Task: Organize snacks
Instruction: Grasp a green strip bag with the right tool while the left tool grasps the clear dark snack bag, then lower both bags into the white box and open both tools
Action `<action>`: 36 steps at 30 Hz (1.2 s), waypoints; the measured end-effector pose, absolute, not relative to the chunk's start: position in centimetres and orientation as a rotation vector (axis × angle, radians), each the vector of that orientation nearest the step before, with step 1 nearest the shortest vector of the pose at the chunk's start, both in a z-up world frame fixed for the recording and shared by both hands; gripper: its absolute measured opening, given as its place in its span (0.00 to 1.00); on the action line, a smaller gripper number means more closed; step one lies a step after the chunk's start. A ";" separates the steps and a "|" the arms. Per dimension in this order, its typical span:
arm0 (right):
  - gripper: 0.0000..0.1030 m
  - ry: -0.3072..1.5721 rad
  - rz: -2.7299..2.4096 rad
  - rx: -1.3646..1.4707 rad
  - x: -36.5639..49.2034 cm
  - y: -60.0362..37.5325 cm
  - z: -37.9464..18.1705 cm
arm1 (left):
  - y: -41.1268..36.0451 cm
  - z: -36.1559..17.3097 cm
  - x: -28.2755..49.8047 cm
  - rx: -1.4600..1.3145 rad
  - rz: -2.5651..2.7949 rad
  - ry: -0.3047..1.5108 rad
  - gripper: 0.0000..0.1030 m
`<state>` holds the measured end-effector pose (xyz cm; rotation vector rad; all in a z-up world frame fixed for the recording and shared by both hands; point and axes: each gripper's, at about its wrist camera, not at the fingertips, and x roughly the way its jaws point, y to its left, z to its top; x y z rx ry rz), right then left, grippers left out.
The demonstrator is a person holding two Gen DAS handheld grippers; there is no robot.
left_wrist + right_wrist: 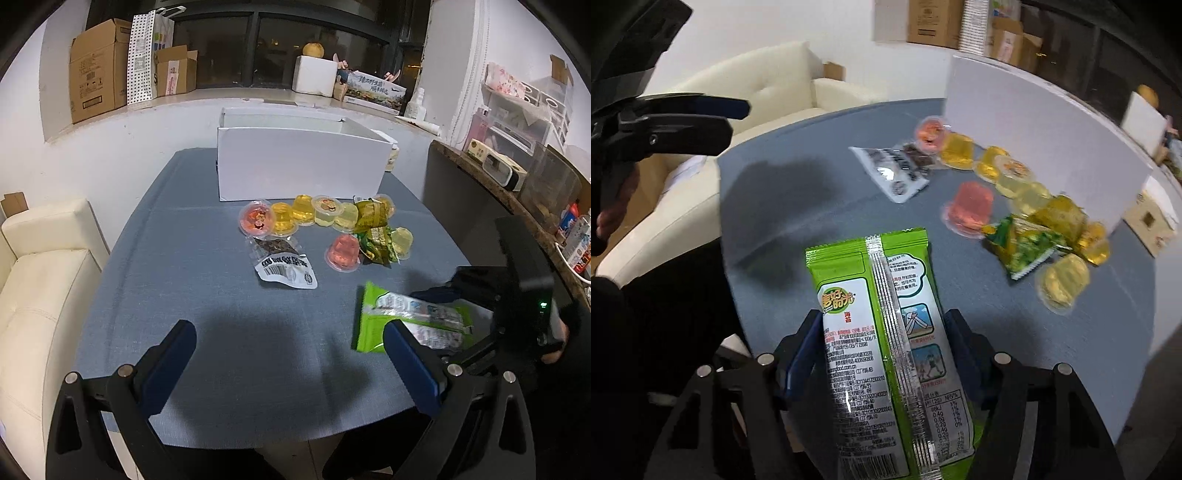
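Left wrist view faces the white box (303,162) across the table (221,314); right wrist view, nearer, shares both.

Dim indoor light, soft shadows on the tablecloth (221,295), fisheye-warped edges, right view motion-blurred.

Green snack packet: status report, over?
Right gripper shut on green foil snack packet. Left gripper open, empty. White cardboard box ahead, jelly cups between.

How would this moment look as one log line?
right gripper: shut on green snack packet | left gripper: open, empty | white box: open
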<state>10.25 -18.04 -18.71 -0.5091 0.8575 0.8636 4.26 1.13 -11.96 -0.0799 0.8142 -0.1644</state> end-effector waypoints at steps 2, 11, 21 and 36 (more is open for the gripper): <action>0.69 0.858 0.793 -0.468 10.6 -18.4 -17.9 | 0.9 -11.9 4.8 -0.067 -0.156 0.812 1.00; 0.69 0.781 0.448 -0.112 11.0 -23.5 -12.0 | -1.0 -12.9 11.6 0.031 -0.064 0.783 1.00; 0.69 0.735 0.369 0.059 9.2 -25.8 -10.0 | -1.6 -17.9 18.5 0.016 0.024 0.907 1.00; 0.69 0.746 0.399 0.072 9.1 -24.6 -10.5 | 0.9 -17.8 16.8 -0.128 -0.070 0.886 0.60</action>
